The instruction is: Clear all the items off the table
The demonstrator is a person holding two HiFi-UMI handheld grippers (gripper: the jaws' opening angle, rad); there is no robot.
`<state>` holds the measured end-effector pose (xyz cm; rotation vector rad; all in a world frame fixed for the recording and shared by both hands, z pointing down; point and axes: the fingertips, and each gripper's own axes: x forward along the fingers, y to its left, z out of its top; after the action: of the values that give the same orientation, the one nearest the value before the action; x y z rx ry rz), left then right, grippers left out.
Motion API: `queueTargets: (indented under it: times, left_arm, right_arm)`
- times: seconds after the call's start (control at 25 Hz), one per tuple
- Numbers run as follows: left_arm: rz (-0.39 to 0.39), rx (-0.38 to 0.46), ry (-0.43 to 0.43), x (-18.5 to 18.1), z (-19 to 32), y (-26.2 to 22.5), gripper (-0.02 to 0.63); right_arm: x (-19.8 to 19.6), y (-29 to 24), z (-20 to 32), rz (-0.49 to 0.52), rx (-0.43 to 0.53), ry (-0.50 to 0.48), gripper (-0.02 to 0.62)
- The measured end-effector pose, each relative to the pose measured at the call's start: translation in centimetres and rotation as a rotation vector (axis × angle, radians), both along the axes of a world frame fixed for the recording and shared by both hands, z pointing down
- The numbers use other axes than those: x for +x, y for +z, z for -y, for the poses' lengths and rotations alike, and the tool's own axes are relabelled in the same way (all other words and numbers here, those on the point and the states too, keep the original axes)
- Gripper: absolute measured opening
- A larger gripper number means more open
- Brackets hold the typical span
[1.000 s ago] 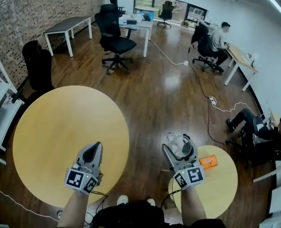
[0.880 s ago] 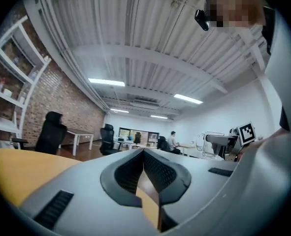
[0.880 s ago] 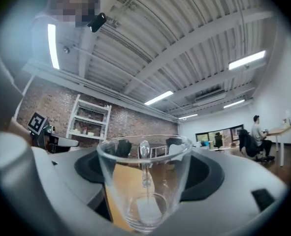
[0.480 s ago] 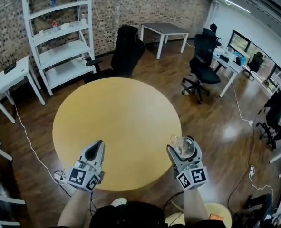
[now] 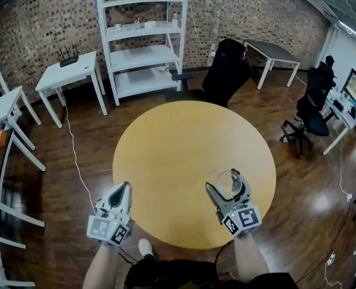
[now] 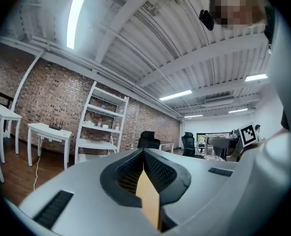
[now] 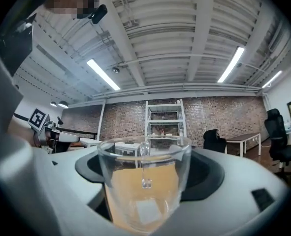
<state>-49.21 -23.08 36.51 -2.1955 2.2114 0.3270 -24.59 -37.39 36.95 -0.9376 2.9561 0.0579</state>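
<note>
A clear glass cup (image 5: 228, 183) sits between the jaws of my right gripper (image 5: 226, 185), which is shut on it, over the near right part of the round yellow table (image 5: 184, 155). The cup looks empty and stands upright. In the right gripper view the cup (image 7: 147, 193) fills the gap of the right gripper (image 7: 144, 170) between the two grey fingers. My left gripper (image 5: 123, 189) is shut with nothing in it, at the table's near left edge. In the left gripper view the left gripper (image 6: 144, 154) shows its jaws pressed together. Nothing else lies on the tabletop.
A white shelf unit (image 5: 143, 41) stands against the brick wall behind the table. White side tables (image 5: 66, 71) are at the left, with a cable (image 5: 75, 155) on the wooden floor. A black chair (image 5: 226, 71) is just beyond the table and an office chair (image 5: 310, 104) at the right.
The view has swung left, from a small round table with an orange item to the large round table. Both grippers keep their pose; the right still holds the cup.
</note>
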Motion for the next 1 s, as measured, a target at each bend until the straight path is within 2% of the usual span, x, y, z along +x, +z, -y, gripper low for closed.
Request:
queueTargets:
  times: [0.24,0.52,0.72,1.0]
  left_arm:
    - [0.006,0.013,-0.055,-7.5,1.0,-1.8,0.004]
    - [-0.006,-0.033,-0.054,-15.8,1.8,2.0,0.003]
    - [-0.033,-0.09,-0.065,-17.9,3.3,4.7,0.003]
    - [-0.091,-0.184,-0.09,-17.8,5.9,10.1,0.003]
  right_arm:
    - [-9.7,-0.1,2.2,0.005,-0.022,-0.054,0.42]
    - [-19.6,5.6,2.8,-0.001,-0.108,-0.059,0.42]
    - [-23.2,9.7,2.9,-0.046,-0.164,-0.082,0.42]
    - [-24.9,15.2,5.2,-0.113,-0.221,-0.132,0.42]
